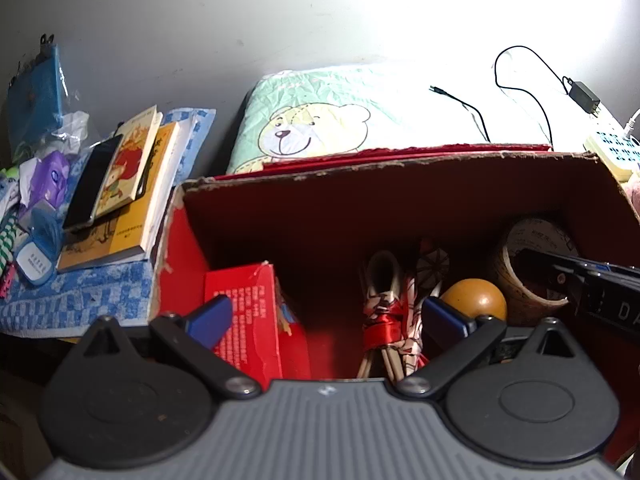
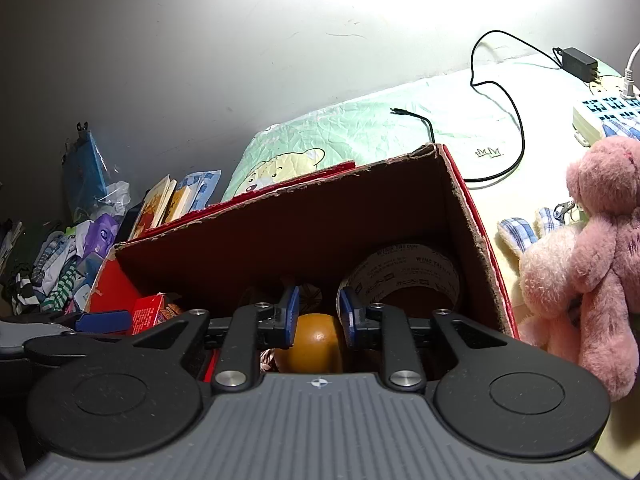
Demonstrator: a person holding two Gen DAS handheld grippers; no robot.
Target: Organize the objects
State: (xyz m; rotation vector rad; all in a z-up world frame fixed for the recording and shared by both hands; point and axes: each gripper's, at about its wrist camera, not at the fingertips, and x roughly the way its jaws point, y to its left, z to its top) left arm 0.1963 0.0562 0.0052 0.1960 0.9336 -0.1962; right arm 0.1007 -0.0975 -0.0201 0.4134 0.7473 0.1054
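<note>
- Orange ball (image 2: 316,340) is seen low inside the red cardboard box (image 2: 472,208), beside the tape roll (image 2: 404,280); it is framed by the right gripper (image 2: 318,312), whose jaws stand apart around it, contact not being discernible.
- Left gripper (image 1: 326,316) is held spread wide and empty over the box, above the small red carton (image 1: 248,312) and the ribboned bundle (image 1: 390,312).
- If closed off-centre, the ball could be squeezed out and rolled under the bundle; the tape roll could be nudged.
- The box floor is lost in shadow; the ball's underside is hidden by the gripper body.
</note>
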